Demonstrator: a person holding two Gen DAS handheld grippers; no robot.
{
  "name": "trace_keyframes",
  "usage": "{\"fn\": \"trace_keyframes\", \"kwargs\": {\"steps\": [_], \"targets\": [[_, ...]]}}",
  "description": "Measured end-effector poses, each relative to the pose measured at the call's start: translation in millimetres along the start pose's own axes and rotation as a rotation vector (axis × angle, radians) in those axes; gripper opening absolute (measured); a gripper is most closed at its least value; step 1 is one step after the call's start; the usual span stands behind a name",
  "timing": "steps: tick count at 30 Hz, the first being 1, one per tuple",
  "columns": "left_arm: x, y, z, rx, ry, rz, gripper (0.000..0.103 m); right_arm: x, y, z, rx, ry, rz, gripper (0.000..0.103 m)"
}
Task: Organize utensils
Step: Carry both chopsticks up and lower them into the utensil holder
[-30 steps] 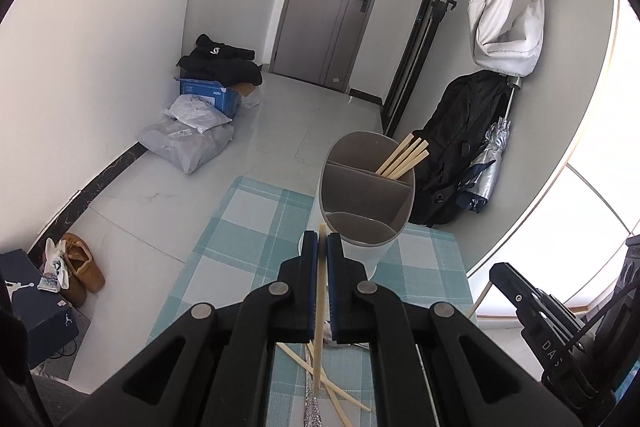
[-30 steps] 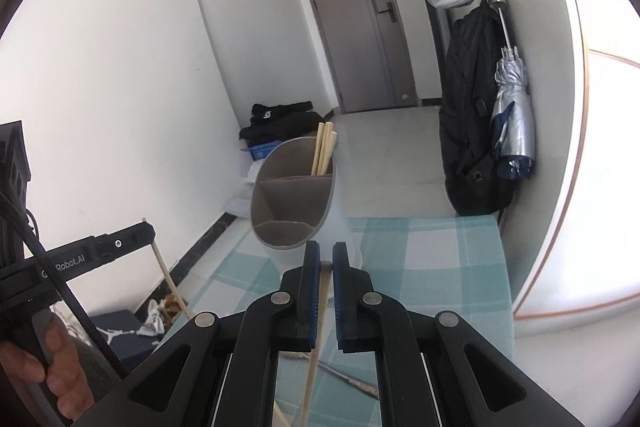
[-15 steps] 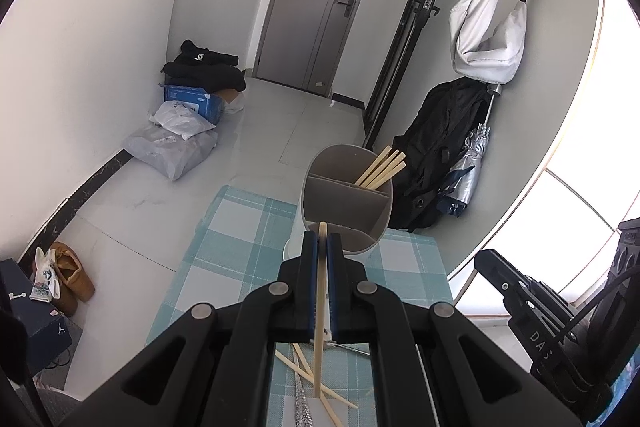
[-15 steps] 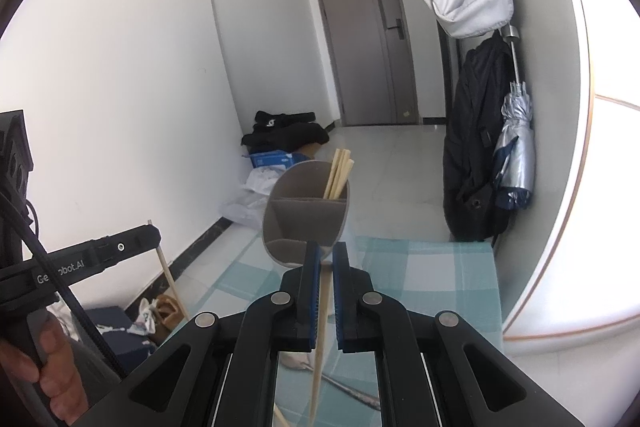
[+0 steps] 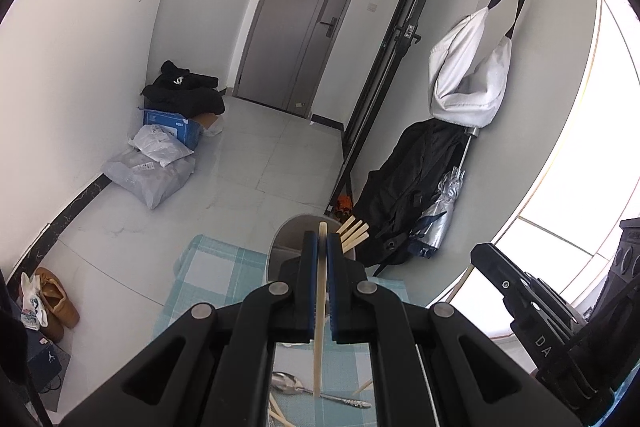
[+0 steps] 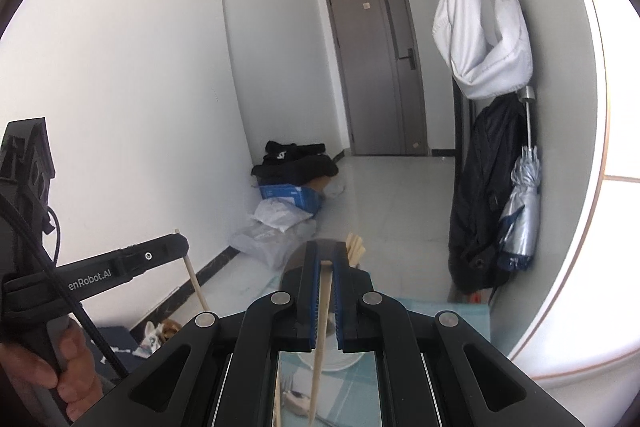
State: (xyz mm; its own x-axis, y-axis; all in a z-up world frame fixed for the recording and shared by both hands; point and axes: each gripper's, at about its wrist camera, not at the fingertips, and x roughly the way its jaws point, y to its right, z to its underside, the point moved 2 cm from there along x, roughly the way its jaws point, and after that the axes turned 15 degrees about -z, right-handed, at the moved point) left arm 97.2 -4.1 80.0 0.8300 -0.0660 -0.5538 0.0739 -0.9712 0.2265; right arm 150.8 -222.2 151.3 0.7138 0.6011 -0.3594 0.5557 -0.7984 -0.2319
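The table carries a teal-and-white checked cloth (image 5: 216, 267). Its far edge runs just behind the grey utensil holder (image 5: 286, 239), and beyond that edge the floor (image 5: 256, 163) lies bare out to the grey door (image 5: 304, 27). Past the cloth's left edge there is open floor down to a pair of brown shoes (image 5: 56, 301). To the right a curved wall stands close, hung with a white bag (image 5: 468, 75), a black jacket (image 5: 416, 183) and a folded silver umbrella (image 5: 440, 219), so the room is tighter on that side.

The left gripper (image 5: 323, 247) is clamped tight on a pale wooden chopstick (image 5: 318, 327). The stick stands nearly upright, its top just above the blue pads, its lower end hanging free above a metal spoon (image 5: 304, 387) that lies on the cloth at the near edge. More loose chopsticks (image 5: 276, 413) lie beside the spoon.

The right gripper (image 6: 327, 271) likewise pinches a second chopstick (image 6: 320, 339), which slants down and ends above the cloth. Its jaws are closed to the stick's width.

The holder sits at the far edge of the cloth, directly ahead of both grippers and partly hidden by them. It is grey and rounded; a bundle of chopstick tips (image 5: 354, 233) leans out of its far right part. In the right wrist view the person's left hand (image 6: 52, 371) grips the left tool's handle.
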Motion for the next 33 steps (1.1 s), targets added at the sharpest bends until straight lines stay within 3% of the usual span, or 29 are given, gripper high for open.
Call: {"fn": "trace_keyframes", "kwargs": {"steps": [8,17,24,33], "targets": [[3,4,-46,-0.006,0.043,0.031,0.001,11,2,-54,-0.057,0.049,-0.016,0.005],[24,7,-89,-0.026,0.061,0.056,0.001,43,10,-92,-0.086,0.073,-0.039,0.005],[53,10,-111,-0.016,0.070,0.049,0.001,69,29,-107,-0.074,0.089,-0.035,0.005],[98,8,-108,0.034,0.052,0.029,0.001,106,60,-106,-0.014,0.113,0.000,0.005]]}}
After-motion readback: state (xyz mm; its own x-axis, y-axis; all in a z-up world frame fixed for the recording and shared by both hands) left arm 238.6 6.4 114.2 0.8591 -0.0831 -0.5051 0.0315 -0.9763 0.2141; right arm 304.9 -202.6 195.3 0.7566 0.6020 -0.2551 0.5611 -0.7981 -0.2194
